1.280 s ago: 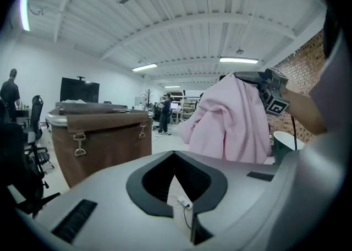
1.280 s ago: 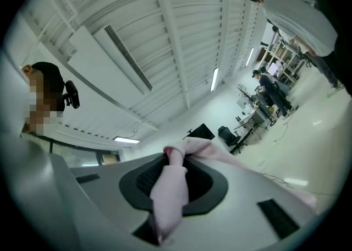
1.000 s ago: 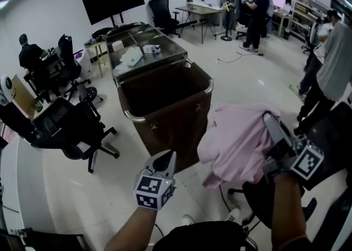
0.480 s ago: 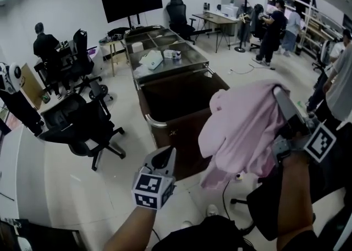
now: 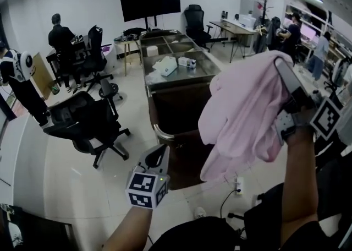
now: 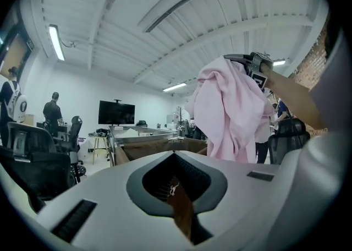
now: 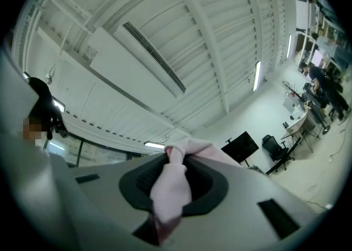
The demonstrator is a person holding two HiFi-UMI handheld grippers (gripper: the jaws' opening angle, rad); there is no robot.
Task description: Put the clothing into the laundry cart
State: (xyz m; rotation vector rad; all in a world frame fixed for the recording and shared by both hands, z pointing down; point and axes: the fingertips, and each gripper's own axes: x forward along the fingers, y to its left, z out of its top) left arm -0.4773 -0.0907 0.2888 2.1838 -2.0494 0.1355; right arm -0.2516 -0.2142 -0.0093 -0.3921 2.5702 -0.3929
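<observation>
**While held aloft near the cart: handling notes on pink clothing**

Largest first. Laundry cart (image 5: 181, 156) straight ahead on pale floor: open-topped, dark brown walls under a metal rim. No clothing visible inside; bottom not seen. Steel table (image 5: 181, 78) butted against far end, small white items on top. Black office chair (image 5: 88, 126) well off to left.

Pink clothing (image 5: 247, 112) up high on right side, bunched and draped in long folds below right gripper (image 5: 281, 67). Lower hem dangling in front of cart's right side as seen from head view. Over the opening or short of it: not determinable. Not touching rim.

Judged light, soft, wholly limp. No shape of its own, prone to swing and to catch on rim. Not fragile; not slippery, to judge by the firm bite.

Right gripper raised, jaws clamped on a thick pinch of pink fabric, a twisted wad filling the recess between them in right gripper view. Single hold near one edge, bulk of garment hanging free beneath. Judged adequate for a plain drop into cart. For more control: grab mid-bunch, through several layers.

Left gripper (image 5: 159, 153) low, near cart's front wall, jaws drawn together to a thin slit, nothing between them. Free to gather trailing hem if needed.
</observation>
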